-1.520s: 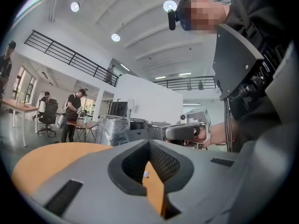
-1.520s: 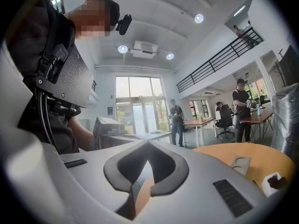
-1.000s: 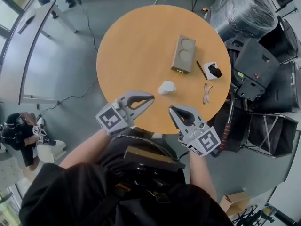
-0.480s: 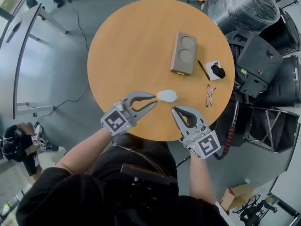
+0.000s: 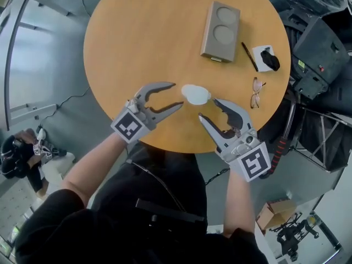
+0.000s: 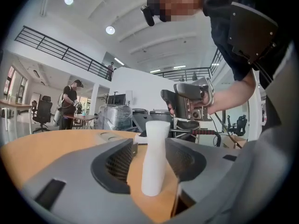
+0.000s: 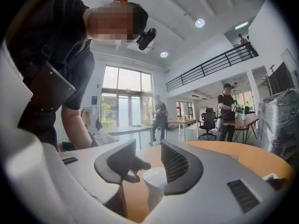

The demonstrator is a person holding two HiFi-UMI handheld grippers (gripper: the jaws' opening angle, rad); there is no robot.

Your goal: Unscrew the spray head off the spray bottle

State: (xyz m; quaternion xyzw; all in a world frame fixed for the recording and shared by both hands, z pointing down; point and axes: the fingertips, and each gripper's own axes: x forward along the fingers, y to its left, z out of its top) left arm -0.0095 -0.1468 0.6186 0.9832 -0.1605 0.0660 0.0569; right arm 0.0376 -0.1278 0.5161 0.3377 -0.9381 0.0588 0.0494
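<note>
A second ago: hovering at the near rim of the table [image 5: 137, 37] with both claws closed and the spray bottle [image 5: 195, 93] well ahead of the tips. Now: brought in from either side, flanking the bottle.

Opening the left claw [image 5: 177, 94] at this moment, with the bottle upright between its jaws and clear of both pads in the left gripper view. Opening the right claw [image 5: 208, 108] too, with the top of the bottle low between its jaws and just beside the ribbed pad. No pressing visible there, so judged not gripped.

For the task: approach done or nearly so, no grasp yet, unscrewing not begun. Probably one claw meant for the body and the other for the head. No trigger or nozzle to be made out on the bottle, only a plain white column flaring to a flat top.

Pose: both forearms stretched forward from the body, bare below dark sleeves. Left claw angled inward to the right, right claw angled inward to the left, tips converging on the bottle, marker cubes back toward the person. Both held low over the near part of the table.

Farther back and well apart from the bottle: a grey block [image 5: 221, 32] with two round hollows, a pen [image 5: 249, 56] and a pair of glasses [image 5: 257, 92].
</note>
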